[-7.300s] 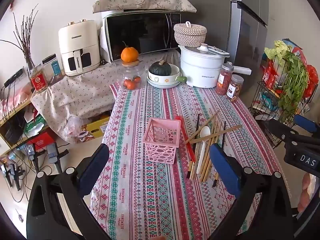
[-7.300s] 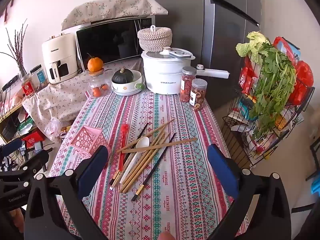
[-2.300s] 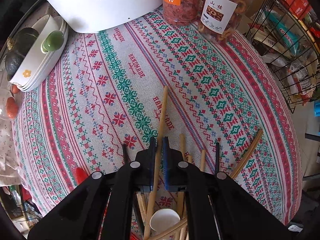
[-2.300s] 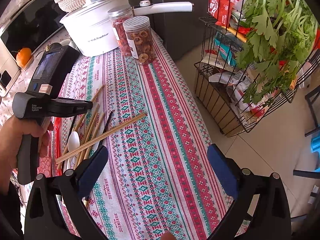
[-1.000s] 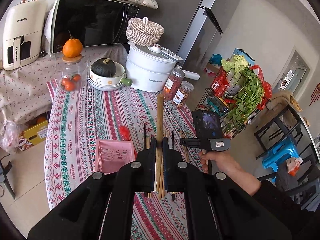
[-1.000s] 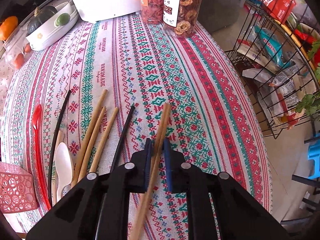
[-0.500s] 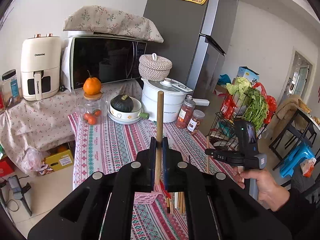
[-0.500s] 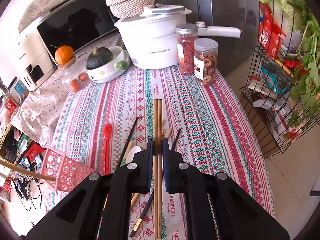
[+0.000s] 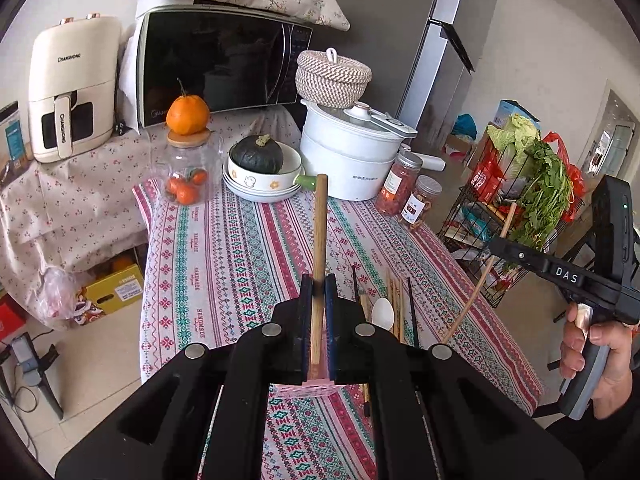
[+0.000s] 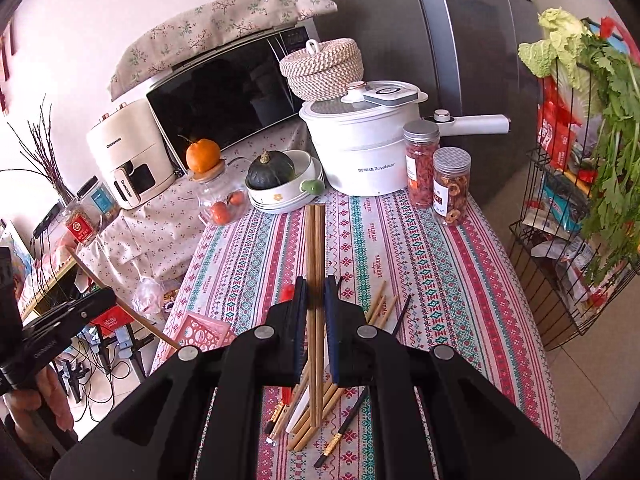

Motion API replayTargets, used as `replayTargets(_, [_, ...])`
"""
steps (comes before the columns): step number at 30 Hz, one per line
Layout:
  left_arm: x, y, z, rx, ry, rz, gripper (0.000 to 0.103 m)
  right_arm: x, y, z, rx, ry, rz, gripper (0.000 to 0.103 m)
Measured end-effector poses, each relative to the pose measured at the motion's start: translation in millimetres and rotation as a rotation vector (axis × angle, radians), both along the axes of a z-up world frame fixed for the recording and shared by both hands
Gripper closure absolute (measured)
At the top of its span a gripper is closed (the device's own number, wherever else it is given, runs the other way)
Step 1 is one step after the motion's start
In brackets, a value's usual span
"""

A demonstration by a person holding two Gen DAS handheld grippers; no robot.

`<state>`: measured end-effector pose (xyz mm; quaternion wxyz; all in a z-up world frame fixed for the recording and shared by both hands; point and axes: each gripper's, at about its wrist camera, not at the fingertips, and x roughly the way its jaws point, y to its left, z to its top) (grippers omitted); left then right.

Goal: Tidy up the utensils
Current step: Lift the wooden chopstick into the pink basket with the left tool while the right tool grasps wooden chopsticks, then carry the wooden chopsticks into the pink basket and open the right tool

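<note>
- Well, the left gripper [image 9: 319,288] is clamped on one wooden chopstick [image 9: 320,232], upright above the pink basket [image 9: 304,388] at its six o'clock.
- The right gripper [image 10: 316,288] pinches a chopstick pair [image 10: 314,240]; the basket sits at its eight o'clock.
- Best lower each tip-first inside the rim before letting go.
- Both hands tilt gently downward over the table [image 10: 460,280].

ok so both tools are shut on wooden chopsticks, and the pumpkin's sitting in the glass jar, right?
Not quite. The pumpkin sits in the white bowl, beside the glass jar, which holds small orange fruit; the left wrist view shows it. The left tool and right tool are each shut on wooden chopsticks.
</note>
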<state>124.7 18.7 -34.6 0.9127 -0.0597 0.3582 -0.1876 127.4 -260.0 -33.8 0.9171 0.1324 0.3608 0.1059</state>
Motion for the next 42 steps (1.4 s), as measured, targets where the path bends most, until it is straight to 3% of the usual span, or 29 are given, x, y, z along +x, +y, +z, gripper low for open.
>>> replayTargets(6, [15.4,6.1,-16.8,-0.077,0.073,0.014,0.097,-5.5,6.7,8.3,0.012,-0.028,0.026,0.094])
replayTargets(7, [15.4,6.7,-17.5,-0.088,0.073,0.019,0.092,-6.2,7.7,9.6,0.015,-0.032,0.029,0.094])
replayTargets(9, [16.0,8.3,-16.9,-0.136,0.08,0.019,0.067,-7.5,9.8,12.4,0.019,-0.041,0.036,0.094])
replayTargets(10, [14.8,10.6,-15.9,-0.167,0.08,0.03,0.036,-8.1,11.0,14.4,0.021,-0.048,0.039,0.094])
replayTargets(11, [12.8,13.4,-13.4,-0.193,0.073,0.05,0.016,-9.0,12.7,16.8,0.021,-0.055,0.047,0.094])
replayTargets(13, [7.1,19.1,-8.3,-0.244,0.05,0.074,0.008,-12.3,16.5,23.9,0.027,-0.076,0.063,0.094])
replayTargets(16, [-0.5,22.9,-3.7,-0.26,0.044,0.096,0.007,-20.9,20.4,38.2,0.05,-0.125,0.08,0.094])
replayTargets(23, [-19.1,25.3,-4.5,-0.154,0.013,0.14,0.007,-39.7,33.8,67.3,0.115,-0.258,0.105,0.094])
replayTargets(29, [-25.0,33.5,-9.6,-0.081,0.021,0.184,0.007,-32.0,54.2,65.9,0.146,-0.315,0.111,0.094])
replayTargets(34, [-22.6,39.6,-13.0,-0.057,0.05,0.227,0.007,-10.7,80.9,45.0,0.12,-0.289,0.115,0.094])
replayTargets(42, [-21.2,40.6,-17.7,0.034,0.068,0.254,0.007,24.0,102.5,-6.6,0.12,-0.109,0.124,0.094])
